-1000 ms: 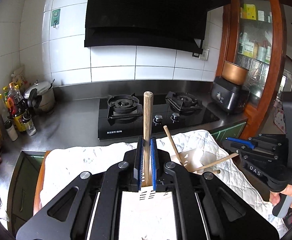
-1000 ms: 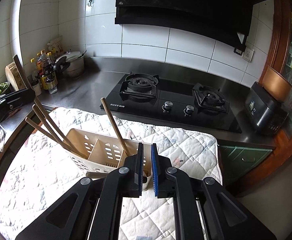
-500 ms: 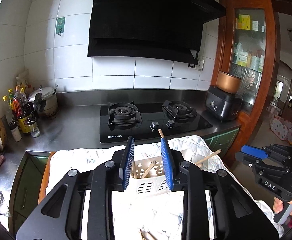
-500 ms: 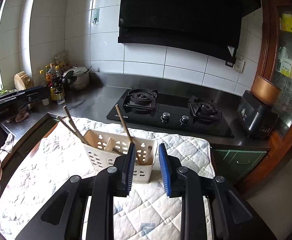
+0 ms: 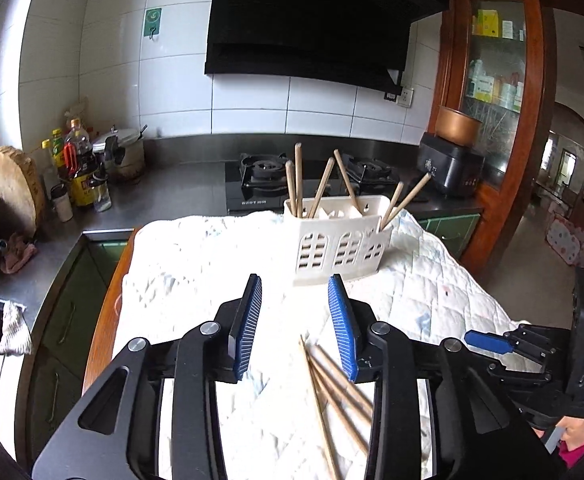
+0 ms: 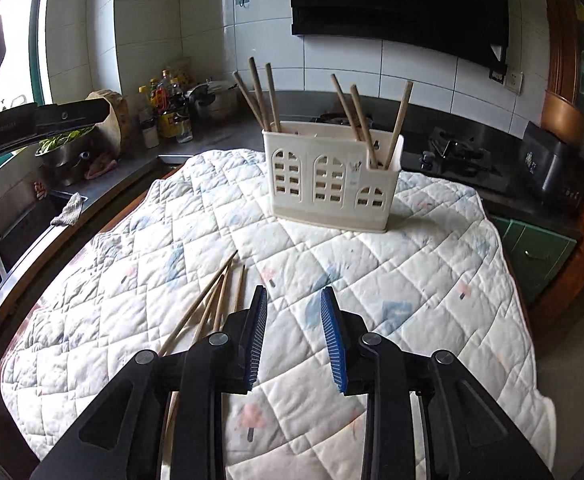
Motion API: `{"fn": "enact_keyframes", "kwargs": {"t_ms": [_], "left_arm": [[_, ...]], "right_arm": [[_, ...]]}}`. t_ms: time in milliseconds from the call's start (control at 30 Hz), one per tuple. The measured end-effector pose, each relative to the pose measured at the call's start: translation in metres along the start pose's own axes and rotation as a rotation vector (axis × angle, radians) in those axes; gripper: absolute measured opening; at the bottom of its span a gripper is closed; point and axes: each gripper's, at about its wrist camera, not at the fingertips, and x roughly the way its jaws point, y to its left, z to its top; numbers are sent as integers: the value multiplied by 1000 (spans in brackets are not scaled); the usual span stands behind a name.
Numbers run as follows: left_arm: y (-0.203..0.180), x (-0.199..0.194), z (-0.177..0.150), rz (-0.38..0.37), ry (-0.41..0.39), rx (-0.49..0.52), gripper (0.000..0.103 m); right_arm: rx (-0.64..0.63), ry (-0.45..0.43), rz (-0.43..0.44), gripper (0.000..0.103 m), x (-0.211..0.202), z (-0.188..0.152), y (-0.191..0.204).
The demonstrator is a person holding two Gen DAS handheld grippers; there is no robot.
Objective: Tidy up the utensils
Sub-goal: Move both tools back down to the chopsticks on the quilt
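Observation:
A white plastic utensil holder [image 5: 340, 240] with arched cut-outs stands on the quilted cloth [image 5: 196, 264]; it also shows in the right wrist view [image 6: 332, 184]. Several wooden chopsticks [image 6: 356, 116] stand in it, leaning apart. Several more loose chopsticks [image 5: 332, 384] lie on the cloth, also in the right wrist view [image 6: 212, 304]. My left gripper [image 5: 294, 320] is open and empty, above the cloth, with the loose chopsticks just below its right finger. My right gripper [image 6: 294, 332] is open and empty, just right of the loose chopsticks.
A black gas hob [image 5: 260, 184] sits behind the cloth. Oil bottles [image 5: 80, 168], a pot [image 5: 124, 152] and a round cutting board [image 5: 12, 188] are at the left. A black appliance [image 5: 448, 168] and a wooden cabinet [image 5: 496, 92] are at the right.
My left gripper opened and let a chopstick go into the holder. Both grippers pulled back from the holder and opened wide; the loose chopsticks on the cloth came into view.

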Motion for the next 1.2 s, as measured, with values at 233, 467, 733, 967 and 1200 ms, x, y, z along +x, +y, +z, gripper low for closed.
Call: {"fn": "enact_keyframes", "kwargs": {"t_ms": [233,467,733,967,1200], "left_arm": [[11,7,-77,6,124,-44,35],[20,19,-138,0,244,-115,40],[25,17,-158,21,272,-138,40],[20,19,-163,8,291,-123,40],[4,25,-173,-29,312,-97,40]], "right_arm": [[15,68,60,27,10,-56,32],[12,127,59,24,26,-88,49],[35,158,51,15,37,-100,50],[38,179,57,15,45,-103,51],[26,186,36,13,50,-106,54]]}}
